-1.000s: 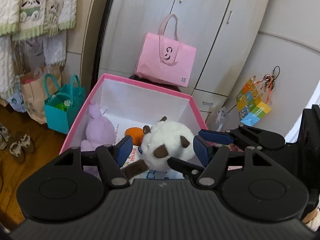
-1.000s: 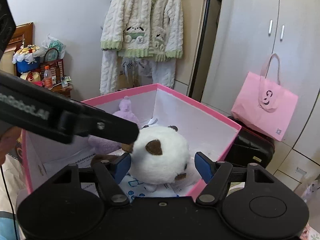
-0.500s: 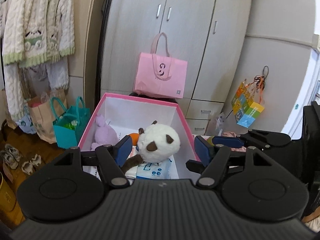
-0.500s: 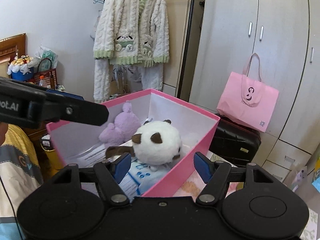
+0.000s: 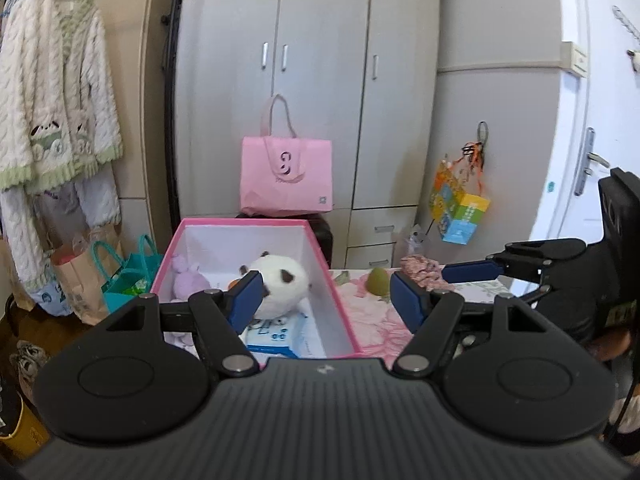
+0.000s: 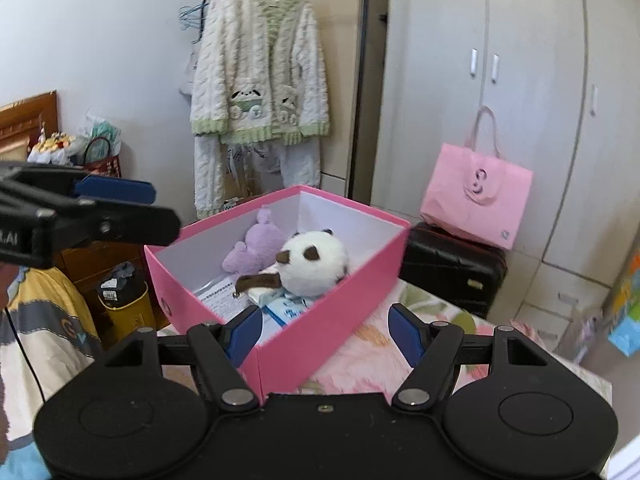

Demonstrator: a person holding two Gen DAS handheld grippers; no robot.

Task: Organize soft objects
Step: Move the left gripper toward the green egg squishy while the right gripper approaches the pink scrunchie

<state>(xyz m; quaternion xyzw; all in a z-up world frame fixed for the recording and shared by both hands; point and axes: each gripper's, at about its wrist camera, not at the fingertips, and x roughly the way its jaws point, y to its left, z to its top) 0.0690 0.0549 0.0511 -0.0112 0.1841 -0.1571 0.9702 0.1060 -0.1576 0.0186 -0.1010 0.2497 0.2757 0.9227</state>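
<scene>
The box [image 6: 320, 332] is pink outside and white inside. In it lie a white plush [image 6: 316, 262] with dark brown patches and a lilac plush [image 6: 256, 250]. The tote bag [image 5: 286, 176] is pale pink. The knitted cardigan [image 6: 260, 80] is cream with green trim. The tablecloth [image 5: 376, 320] is pink floral. Both grippers' pads [image 5: 246, 306] are blue on black frames.
</scene>
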